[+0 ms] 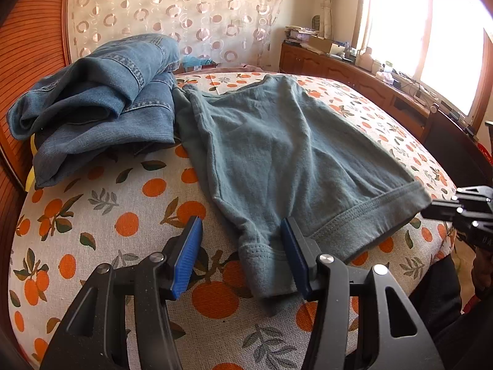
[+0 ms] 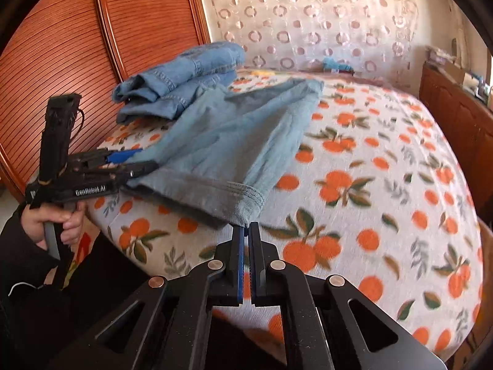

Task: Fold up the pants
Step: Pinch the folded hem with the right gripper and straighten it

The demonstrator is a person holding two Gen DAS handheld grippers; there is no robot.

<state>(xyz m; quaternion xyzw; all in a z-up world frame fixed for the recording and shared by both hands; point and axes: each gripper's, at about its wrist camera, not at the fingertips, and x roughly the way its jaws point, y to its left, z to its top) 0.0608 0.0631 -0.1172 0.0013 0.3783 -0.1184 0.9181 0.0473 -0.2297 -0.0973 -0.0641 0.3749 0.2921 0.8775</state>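
Grey-green pants [image 1: 277,151] lie folded lengthwise on the orange-print bed [image 1: 129,215], cuffs nearest me. My left gripper [image 1: 242,229] is open, its blue pads either side of the near left cuff [image 1: 262,265], just above the fabric. In the right wrist view the pants [image 2: 228,141] look light blue. My right gripper [image 2: 246,226] is shut on the corner of the other cuff [image 2: 246,199] at the bed's near edge. The left gripper also shows there [image 2: 135,160], at the pants' left edge.
A pile of blue jeans [image 1: 101,98] lies on the bed by the wooden headboard [image 2: 92,46], touching the pants' far left end. A low wooden cabinet [image 1: 354,71] with clutter runs under the window at the right. A patterned curtain [image 1: 185,12] hangs behind.
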